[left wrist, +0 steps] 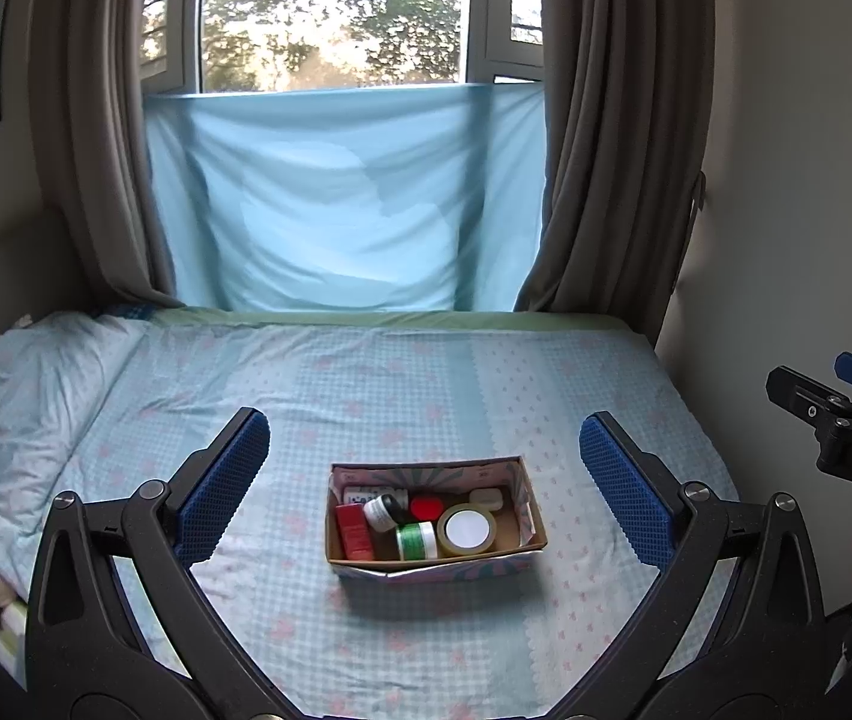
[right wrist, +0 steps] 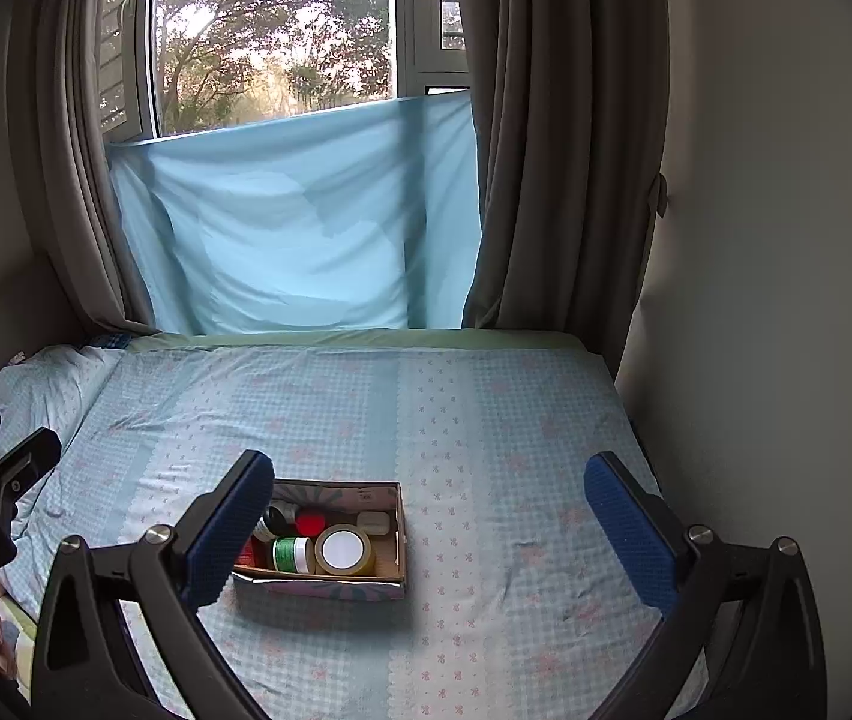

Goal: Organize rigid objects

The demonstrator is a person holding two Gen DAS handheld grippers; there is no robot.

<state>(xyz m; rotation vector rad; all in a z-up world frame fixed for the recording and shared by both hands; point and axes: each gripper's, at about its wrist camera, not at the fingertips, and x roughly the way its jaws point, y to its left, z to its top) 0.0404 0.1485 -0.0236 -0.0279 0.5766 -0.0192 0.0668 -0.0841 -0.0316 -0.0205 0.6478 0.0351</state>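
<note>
Both my grippers hang above the bed (left wrist: pixel 402 372), jaws spread wide, nothing held: left gripper (left wrist: pixel 425 483), right gripper (right wrist: pixel 429 525), black frames with blue dimpled pads. "DAS" reads on the right one's body in the left view. Bedsheet is pale blue gingham with pink bows. Cardboard box (left wrist: pixel 537 531), patterned paper outside, sits on the sheet ahead of the left gripper, between its pads; from the right it lies beside the left pad. Inside: tape roll (left wrist: pixel 465 529), red carton (left wrist: pixel 353 531), green-labelled jar (left wrist: pixel 417 540), black-capped bottle (left wrist: pixel 383 509), red cap (left wrist: pixel 426 506). Labels unreadable.
</note>
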